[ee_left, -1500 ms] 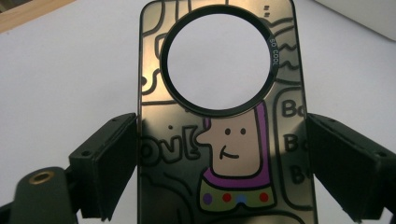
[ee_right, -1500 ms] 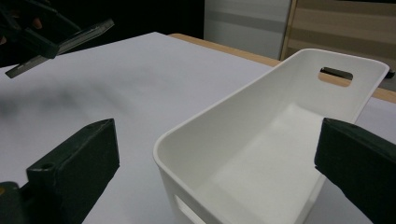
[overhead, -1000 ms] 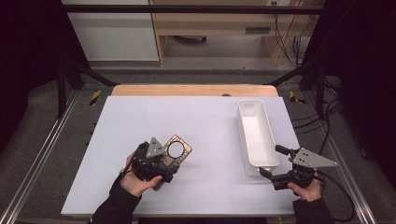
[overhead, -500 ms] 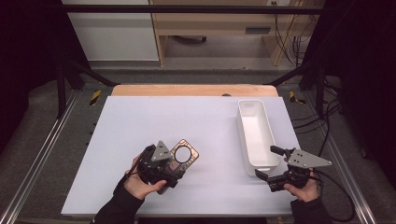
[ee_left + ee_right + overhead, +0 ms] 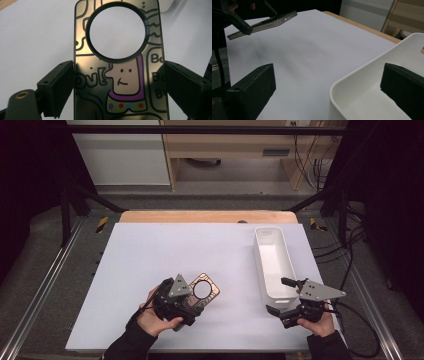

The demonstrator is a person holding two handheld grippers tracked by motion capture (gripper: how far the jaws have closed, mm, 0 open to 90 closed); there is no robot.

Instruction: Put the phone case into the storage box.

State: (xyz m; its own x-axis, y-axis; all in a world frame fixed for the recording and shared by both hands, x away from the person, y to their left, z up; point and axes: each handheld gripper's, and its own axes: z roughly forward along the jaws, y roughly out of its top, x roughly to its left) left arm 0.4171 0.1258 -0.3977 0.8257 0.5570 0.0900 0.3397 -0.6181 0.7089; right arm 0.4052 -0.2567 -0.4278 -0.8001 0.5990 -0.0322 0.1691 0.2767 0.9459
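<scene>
The left claw (image 5: 192,297) is clamped on the phone case (image 5: 202,292), a shiny one with a cartoon face and a round hole. It holds the case up off the worktop (image 5: 165,250), near the front edge. The right claw (image 5: 280,296) is wide apart at the near end of the white tray (image 5: 272,262). Picking up looks done. Putting the case in the tray is probably left.

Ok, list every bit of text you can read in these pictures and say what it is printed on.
"Ovl!": cartoon lettering on the phone case clamped in the left gripper, partly hidden by a jaw.
"Bo", with a cut-off "B" on each of two lines below: at the case's edge.
Tiny print on the black ring round its hole: too small to read.
White bin: no text.
</scene>
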